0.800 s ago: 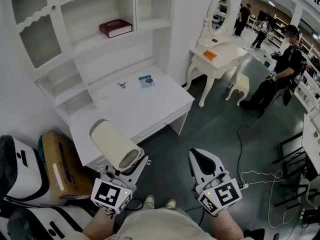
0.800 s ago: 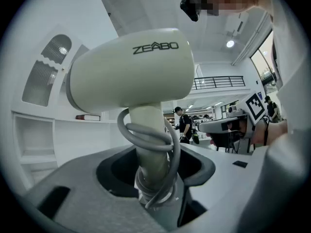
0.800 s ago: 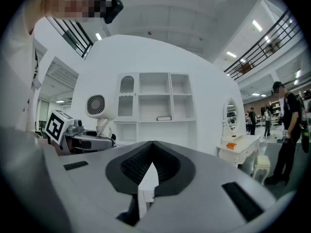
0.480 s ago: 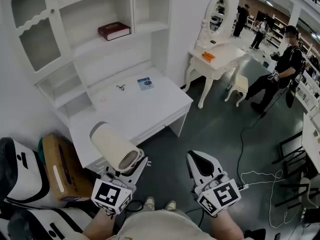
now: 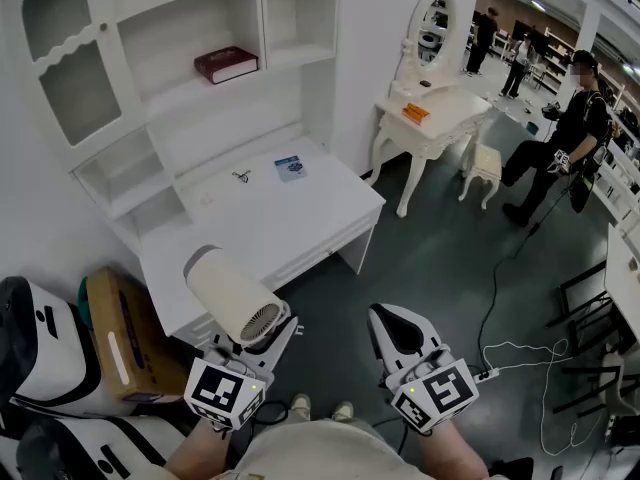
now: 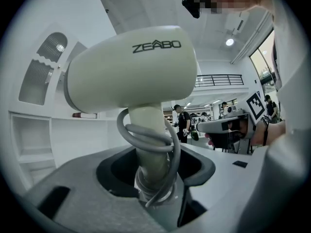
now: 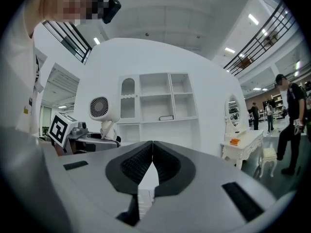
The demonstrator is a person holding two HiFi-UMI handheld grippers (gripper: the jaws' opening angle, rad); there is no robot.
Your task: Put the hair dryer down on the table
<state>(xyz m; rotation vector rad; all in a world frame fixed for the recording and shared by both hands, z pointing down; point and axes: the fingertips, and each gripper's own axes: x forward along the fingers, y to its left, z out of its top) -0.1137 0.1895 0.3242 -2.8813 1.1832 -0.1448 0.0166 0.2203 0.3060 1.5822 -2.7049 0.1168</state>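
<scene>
One cream hair dryer (image 5: 232,296) stands upright in the left gripper (image 5: 252,346), whose jaws are clamped on its handle. A grey cord (image 6: 147,141) is coiled round the handle just above them. The barrel points toward the white table (image 5: 300,223), and the rear grille faces the person. The dryer is held in the air by the table's near edge, not resting on it. Beside it, the right gripper (image 5: 398,330) has its jaws pressed together with nothing between them. A small blue item (image 5: 292,165) lies on the table, and a dark red book (image 5: 226,64) rests on the shelf above.
</scene>
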